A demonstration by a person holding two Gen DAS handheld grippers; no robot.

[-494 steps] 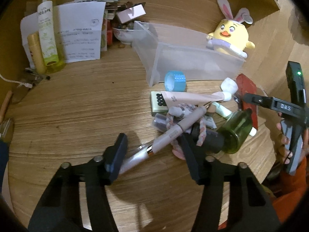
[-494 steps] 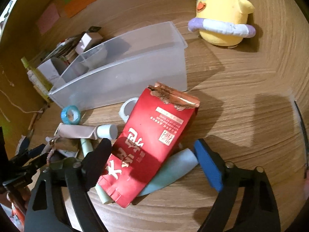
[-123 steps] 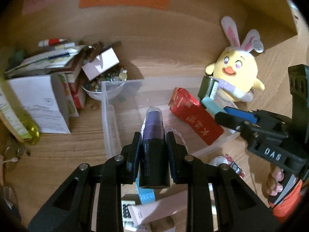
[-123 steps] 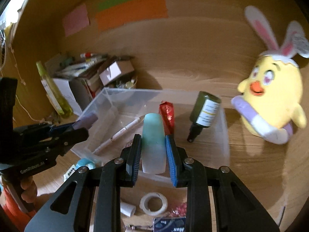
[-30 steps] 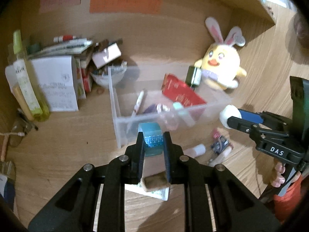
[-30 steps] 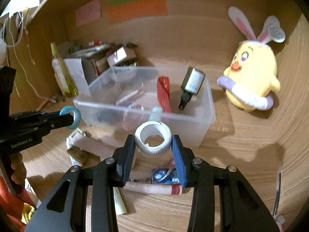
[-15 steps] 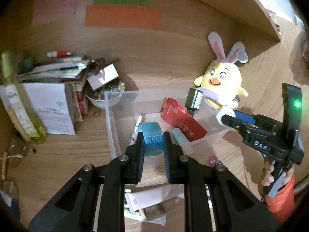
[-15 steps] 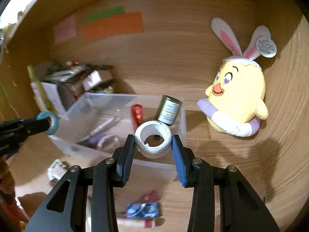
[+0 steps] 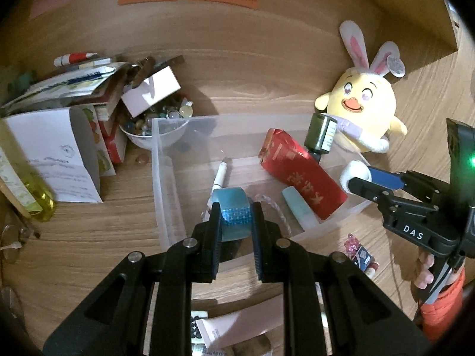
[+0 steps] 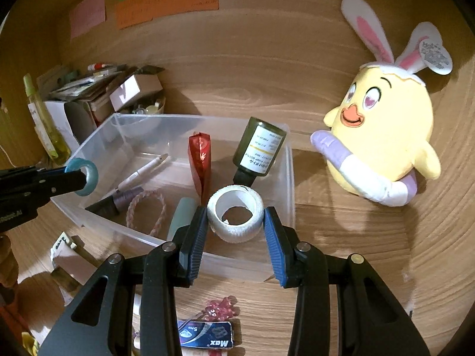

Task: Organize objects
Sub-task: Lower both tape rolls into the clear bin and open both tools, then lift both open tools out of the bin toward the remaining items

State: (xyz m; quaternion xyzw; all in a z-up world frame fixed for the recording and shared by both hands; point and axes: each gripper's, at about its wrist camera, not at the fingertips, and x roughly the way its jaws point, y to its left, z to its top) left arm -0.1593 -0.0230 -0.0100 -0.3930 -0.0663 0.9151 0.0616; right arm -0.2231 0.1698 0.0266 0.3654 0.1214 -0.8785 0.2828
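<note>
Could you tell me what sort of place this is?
Probably a home desk nook in wood: sticky notes on the back panel, a plush chick as decoration, and a clear plastic bin for small cosmetics and stationery.

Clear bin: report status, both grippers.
Left gripper shut on blue tape, right gripper shut on white tape. Both over the clear bin. Nothing blocking the drop.

In the bin (image 10: 289,178), a pen (image 10: 142,175) lies left of the packet (image 10: 200,160), a bottle (image 10: 258,151) right; plush chick (image 10: 383,139) outside, right
</note>
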